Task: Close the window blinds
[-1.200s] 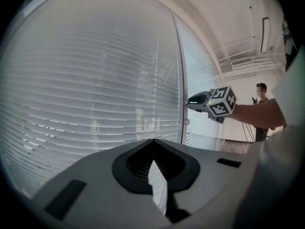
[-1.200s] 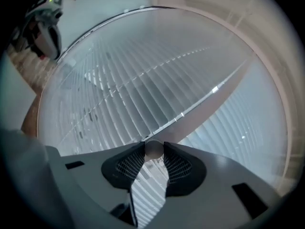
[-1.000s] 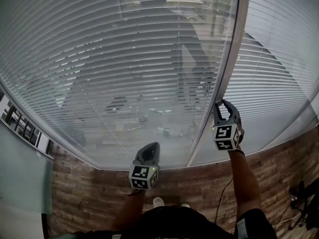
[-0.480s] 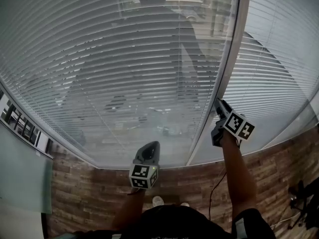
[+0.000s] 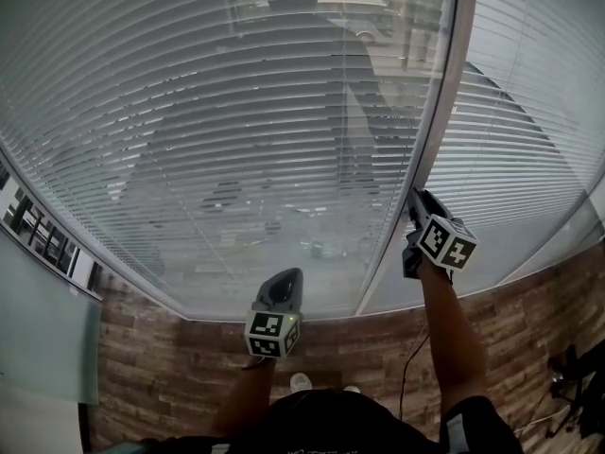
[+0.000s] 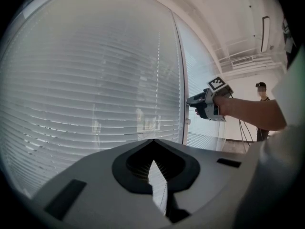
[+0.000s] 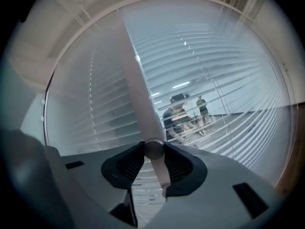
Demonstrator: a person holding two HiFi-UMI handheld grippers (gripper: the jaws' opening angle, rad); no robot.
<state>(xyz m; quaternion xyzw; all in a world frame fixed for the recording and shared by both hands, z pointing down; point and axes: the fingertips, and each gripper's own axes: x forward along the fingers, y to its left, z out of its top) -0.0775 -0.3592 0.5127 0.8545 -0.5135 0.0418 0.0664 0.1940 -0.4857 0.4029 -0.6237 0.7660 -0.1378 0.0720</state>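
White slatted blinds (image 5: 217,112), brown wood-plank floor (image 5: 161,367), pale beige knob (image 7: 153,149), grey left gripper (image 5: 282,280), black-and-white marker cube (image 5: 272,335)

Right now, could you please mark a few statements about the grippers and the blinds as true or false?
1. The right gripper has its jaws closed on a round knob on the window frame post. True.
2. The left gripper is holding a cord. False: its jaws are together with nothing between them.
3. The blinds are fully shut. False: gaps show between the slats.
4. In the head view, the left gripper sits lower than the right gripper and clear of the post. True.
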